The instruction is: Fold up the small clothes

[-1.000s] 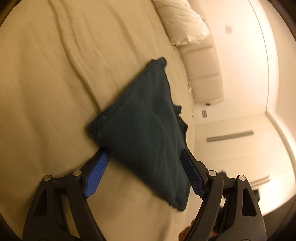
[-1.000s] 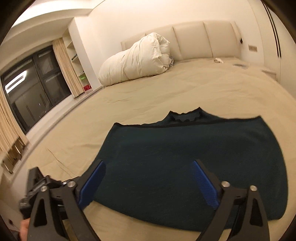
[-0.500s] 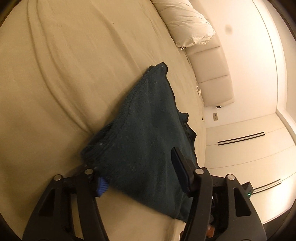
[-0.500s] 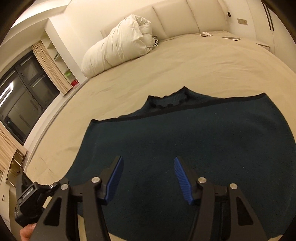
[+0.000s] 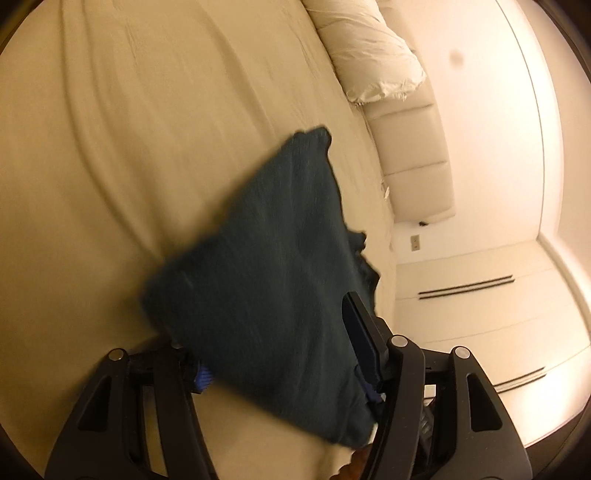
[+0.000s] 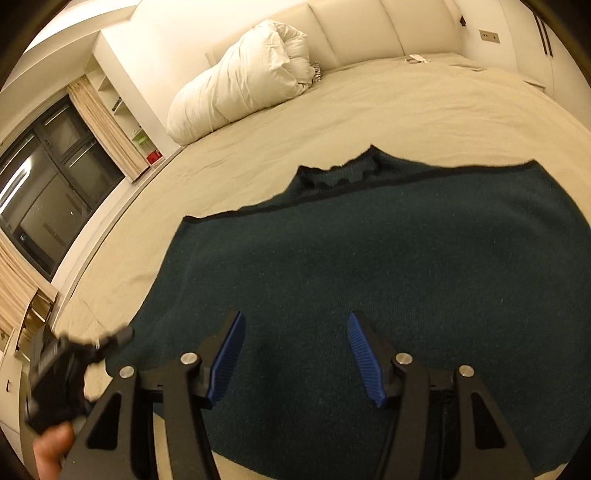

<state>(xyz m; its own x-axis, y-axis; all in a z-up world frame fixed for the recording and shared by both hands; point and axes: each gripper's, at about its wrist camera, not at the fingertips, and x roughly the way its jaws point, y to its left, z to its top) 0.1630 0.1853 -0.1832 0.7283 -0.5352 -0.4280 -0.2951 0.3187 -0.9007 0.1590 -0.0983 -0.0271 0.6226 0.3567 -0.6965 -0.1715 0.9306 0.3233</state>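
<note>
A dark teal knitted garment (image 6: 369, 266) lies folded flat on the beige bed, its collar at the far edge. My right gripper (image 6: 295, 350) is open, its blue pads hovering over the garment's near part. In the left wrist view the garment (image 5: 266, 280) looks blurred and its near left edge lies between the jaws of my left gripper (image 5: 280, 350), one finger under the cloth and one over it. The jaws stand apart with the cloth between them. The left gripper also shows at the left edge of the right wrist view (image 6: 66, 369).
A rolled white duvet (image 6: 243, 77) lies at the head of the bed by the padded headboard (image 6: 369, 33). A dark window with curtains (image 6: 48, 184) is on the left. Small items (image 6: 417, 58) lie at the bed's far right. White wardrobe doors (image 5: 480, 306) stand beyond the bed.
My left gripper slid onto the garment's left edge, one finger going under it. My right gripper moved forward over the garment and its jaws narrowed somewhat.
</note>
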